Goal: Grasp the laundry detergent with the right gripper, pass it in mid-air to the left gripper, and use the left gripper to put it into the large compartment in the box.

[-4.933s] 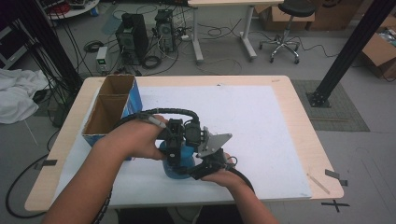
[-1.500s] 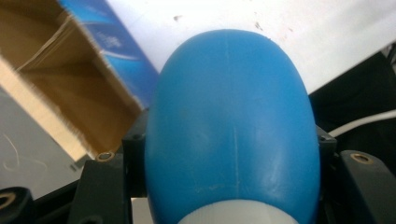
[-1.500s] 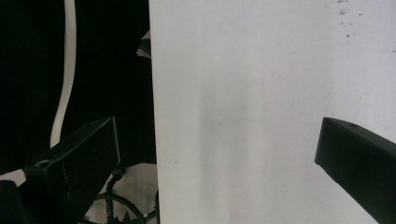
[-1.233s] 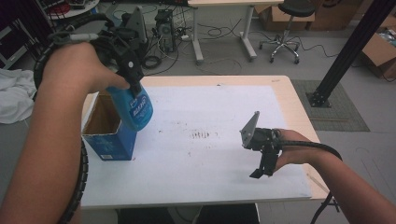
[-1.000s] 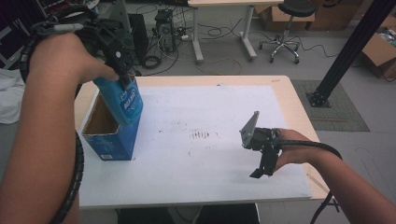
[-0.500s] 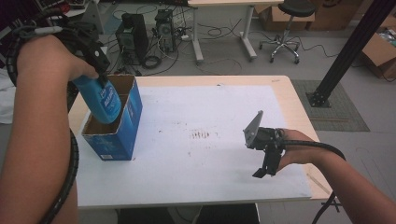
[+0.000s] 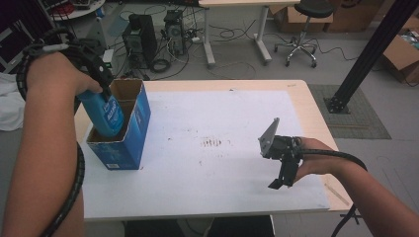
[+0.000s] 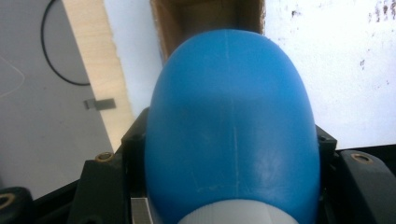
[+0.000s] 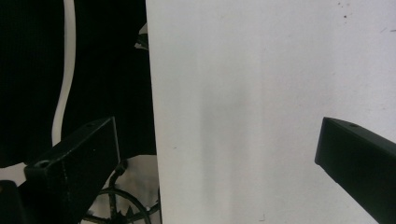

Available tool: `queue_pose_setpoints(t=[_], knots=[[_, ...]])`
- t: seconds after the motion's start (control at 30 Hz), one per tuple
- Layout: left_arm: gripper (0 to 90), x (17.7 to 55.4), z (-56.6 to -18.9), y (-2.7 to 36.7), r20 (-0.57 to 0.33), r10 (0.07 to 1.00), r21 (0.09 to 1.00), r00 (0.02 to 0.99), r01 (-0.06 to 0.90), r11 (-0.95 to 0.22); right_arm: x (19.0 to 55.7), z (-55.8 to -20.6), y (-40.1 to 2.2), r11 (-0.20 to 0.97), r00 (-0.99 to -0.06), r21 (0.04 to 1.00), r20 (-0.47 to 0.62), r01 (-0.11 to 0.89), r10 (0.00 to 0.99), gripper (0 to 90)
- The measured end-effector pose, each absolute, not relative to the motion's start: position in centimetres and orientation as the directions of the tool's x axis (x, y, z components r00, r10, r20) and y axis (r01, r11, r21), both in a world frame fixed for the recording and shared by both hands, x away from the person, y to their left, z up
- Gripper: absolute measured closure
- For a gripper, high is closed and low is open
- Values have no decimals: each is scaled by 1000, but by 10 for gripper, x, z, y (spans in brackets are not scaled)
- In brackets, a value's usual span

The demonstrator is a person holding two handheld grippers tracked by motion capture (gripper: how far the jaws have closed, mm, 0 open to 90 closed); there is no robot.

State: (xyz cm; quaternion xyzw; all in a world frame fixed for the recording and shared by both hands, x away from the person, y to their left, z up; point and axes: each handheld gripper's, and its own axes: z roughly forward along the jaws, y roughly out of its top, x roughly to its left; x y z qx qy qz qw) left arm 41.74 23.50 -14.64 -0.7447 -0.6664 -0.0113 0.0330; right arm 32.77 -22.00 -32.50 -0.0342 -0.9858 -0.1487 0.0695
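My left gripper (image 7: 101, 90) is shut on the neck end of a blue plastic bottle (image 7: 107, 116) with a white label. The bottle hangs tilted, its lower end sunk below the rim of an open blue cardboard box (image 7: 126, 150) at the table's left edge. In the left gripper view the bottle's rounded body (image 8: 229, 126) sits between the black jaws, with the box's brown inside (image 8: 205, 18) beyond it. My right gripper (image 7: 278, 184) hovers open over the white sheet near the front right, pointing down; its jaws (image 9: 215, 128) stand wide apart with nothing between them.
A white sheet (image 7: 222, 113) with small brown stains at its middle covers the wooden table. On the floor behind are computer towers (image 7: 143, 37), cables and an office chair (image 7: 299, 29). A black post (image 7: 365, 54) stands at the right.
My left hand has carried the bottle left and down, from above the box's rim into its opening. The right hand has stayed put.
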Motion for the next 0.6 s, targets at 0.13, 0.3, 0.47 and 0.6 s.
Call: queue_pose_setpoints(t=[0.13,0.3,0.47,0.6], knots=[[390,421,-158,235,60,991,-45,123,992,-120,327,-326,-220,955,-988,284,150,88,46,0],[390,424,-171,237,64,991,-50,120,992,-117,325,-327,-220,955,-987,284,153,89,46,0],[390,428,-185,240,61,991,-55,116,992,-113,325,-327,-221,954,-986,284,156,97,54,0],[389,431,-200,242,58,992,-70,110,992,-106,326,-327,-220,954,-986,284,156,98,55,0]])
